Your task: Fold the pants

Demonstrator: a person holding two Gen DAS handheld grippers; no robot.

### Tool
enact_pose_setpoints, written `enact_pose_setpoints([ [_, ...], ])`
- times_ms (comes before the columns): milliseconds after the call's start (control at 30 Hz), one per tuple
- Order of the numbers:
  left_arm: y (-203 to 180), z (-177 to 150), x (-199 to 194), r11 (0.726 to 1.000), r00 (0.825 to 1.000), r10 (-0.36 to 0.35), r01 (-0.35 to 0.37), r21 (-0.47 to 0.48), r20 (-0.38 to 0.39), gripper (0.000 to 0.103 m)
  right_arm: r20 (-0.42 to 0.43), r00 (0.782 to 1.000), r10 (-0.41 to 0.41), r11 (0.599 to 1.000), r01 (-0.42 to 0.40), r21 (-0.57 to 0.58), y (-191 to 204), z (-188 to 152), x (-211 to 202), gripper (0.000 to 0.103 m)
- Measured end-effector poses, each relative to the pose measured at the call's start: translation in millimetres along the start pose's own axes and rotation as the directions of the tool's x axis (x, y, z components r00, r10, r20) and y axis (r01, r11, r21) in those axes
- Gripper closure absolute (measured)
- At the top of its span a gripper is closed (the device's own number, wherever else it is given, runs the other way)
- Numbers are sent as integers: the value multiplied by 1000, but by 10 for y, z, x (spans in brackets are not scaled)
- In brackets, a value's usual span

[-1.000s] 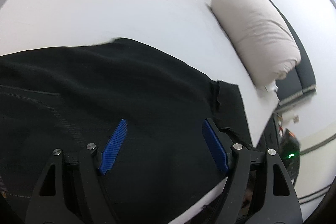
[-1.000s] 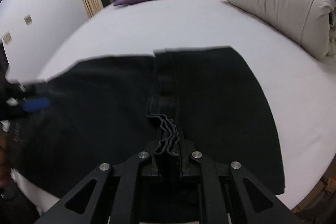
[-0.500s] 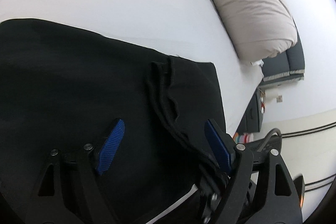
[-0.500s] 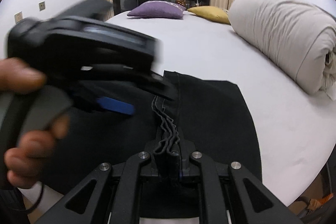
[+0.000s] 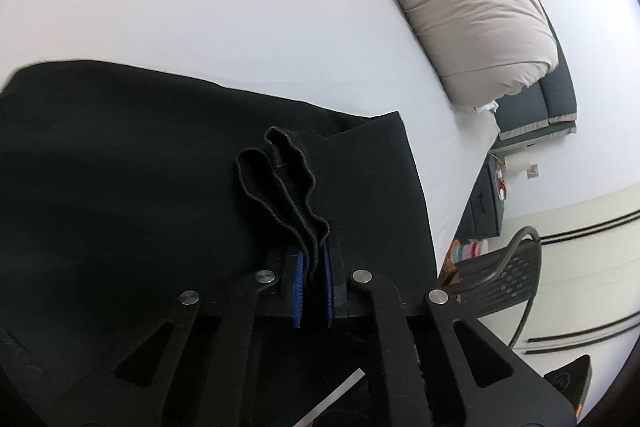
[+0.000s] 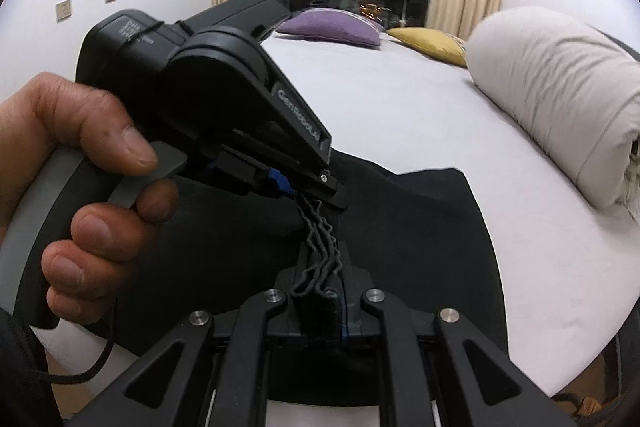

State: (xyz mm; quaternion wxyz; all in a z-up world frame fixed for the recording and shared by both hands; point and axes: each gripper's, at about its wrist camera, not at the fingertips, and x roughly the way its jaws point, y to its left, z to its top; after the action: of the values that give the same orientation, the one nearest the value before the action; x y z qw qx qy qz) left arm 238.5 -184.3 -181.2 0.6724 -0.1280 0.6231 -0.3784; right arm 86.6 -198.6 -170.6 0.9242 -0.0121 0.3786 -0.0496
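Black pants [image 5: 140, 187] lie spread on the white bed [image 5: 200, 7]. A bunched band of layered fabric edges [image 5: 280, 179] rises from them. My left gripper [image 5: 314, 259] is closing on this band, and its blue pads press the fabric from both sides. In the right wrist view the pants [image 6: 420, 239] stretch ahead, and my right gripper [image 6: 326, 291] is shut on the same wavy stack of edges. The left gripper [image 6: 296, 193], held by a hand [image 6: 92, 155], pinches the band just beyond the right one.
A rolled beige duvet [image 6: 560, 99] lies along the bed's right side. A purple pillow [image 6: 332, 29] and a yellow pillow [image 6: 428, 43] sit at the far end by a dark window. A black mesh chair [image 5: 504, 275] stands beside the bed.
My left gripper swept across the pants to the bunched band and shut on it. The right gripper kept its hold and lifted the band slightly.
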Motion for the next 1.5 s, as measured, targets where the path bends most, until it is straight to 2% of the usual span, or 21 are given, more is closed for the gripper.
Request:
enact_pose_setpoints([
  [133,96,-106,-218,1000,1000,-2,2,-2,10,97,3,1000,24,999,-24,-29,103,35,8,91],
  [233,85,-116,-216,1000,1000,11,-11,10,14,97,1,999,47,997,-47,-64,203,56,33,91],
  [600,480,-305,-423,996,996,85,-85,-12,8,97,-72,987,147,972,-157,-177,703,49,285,91],
  [833,716,-456,-622,995,995,97,-97,-20,23,97,-100,980,174,958,-192,-211,704,139,408,91],
  [967,720,-485,-596,994,994,102,-101,-28,27,97,-122,977,176,951,-201,-235,746,191,513,91],
  [1100,829,-547,-665,994,994,101,-100,-34,32,96,-139,974,179,949,-208,-237,743,128,500,91],
  [1200,896,-562,-645,993,994,107,-105,-60,35,93,-173,963,206,947,-241,-213,744,70,534,81],
  [1267,841,-560,-597,993,993,104,-101,-66,48,92,-196,949,248,945,-281,-165,670,83,588,54],
  [1333,856,-587,-633,991,991,120,-116,-65,60,92,-196,934,299,941,-323,-104,547,94,575,43],
  [1433,766,-636,-749,981,977,189,-184,-61,101,92,-200,914,352,927,-370,-63,322,120,492,43],
  [1500,680,-673,-886,958,946,288,-283,-53,152,92,-209,874,439,896,-444,26,62,146,425,43],
])
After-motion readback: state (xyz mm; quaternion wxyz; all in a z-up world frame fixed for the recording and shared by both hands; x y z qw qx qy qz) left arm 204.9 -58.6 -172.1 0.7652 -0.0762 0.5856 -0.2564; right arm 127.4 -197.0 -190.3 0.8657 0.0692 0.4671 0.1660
